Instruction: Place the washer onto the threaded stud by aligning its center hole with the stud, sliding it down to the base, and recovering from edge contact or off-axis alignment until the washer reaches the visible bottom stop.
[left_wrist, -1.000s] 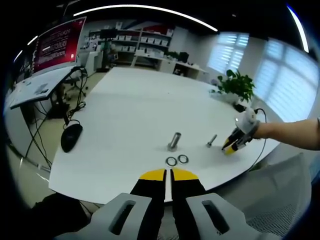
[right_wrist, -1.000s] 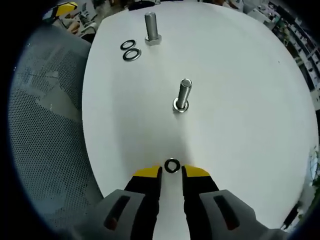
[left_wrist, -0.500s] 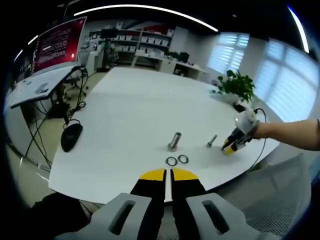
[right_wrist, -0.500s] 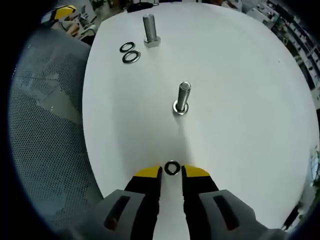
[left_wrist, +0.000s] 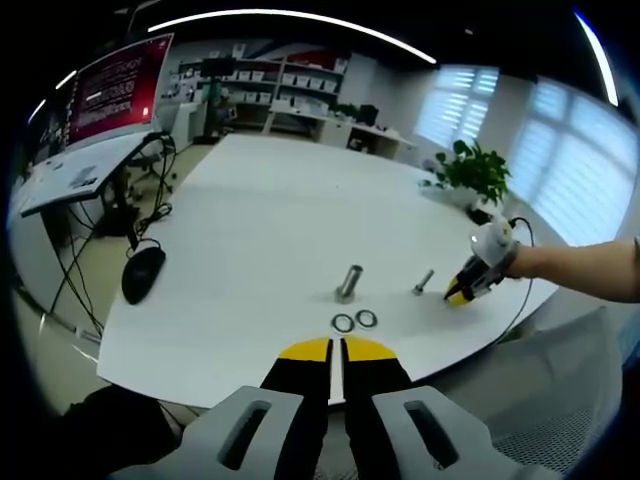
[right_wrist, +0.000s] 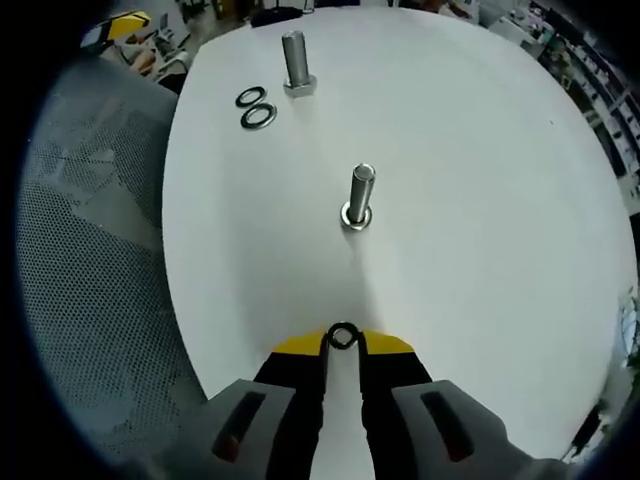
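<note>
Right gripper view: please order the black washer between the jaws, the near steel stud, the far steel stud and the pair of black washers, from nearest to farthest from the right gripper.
1. Black washer, at the right gripper's jaw tips.
2. Near steel stud, upright, mid-table ahead.
3. Pair of black washers, flat, upper left, and far steel stud beside them: too close to call.

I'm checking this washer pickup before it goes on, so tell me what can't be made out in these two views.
- Right gripper view: whether the right gripper actually clamps the washer or merely brackets it; the contact is too small.
- Right gripper view: whether a washer already sits at the near stud's base; too small.
- Left gripper view: the held washer itself, too small beside the right gripper.
- Left gripper view: the left gripper jaws' lower parts, cut by the edge.
</note>
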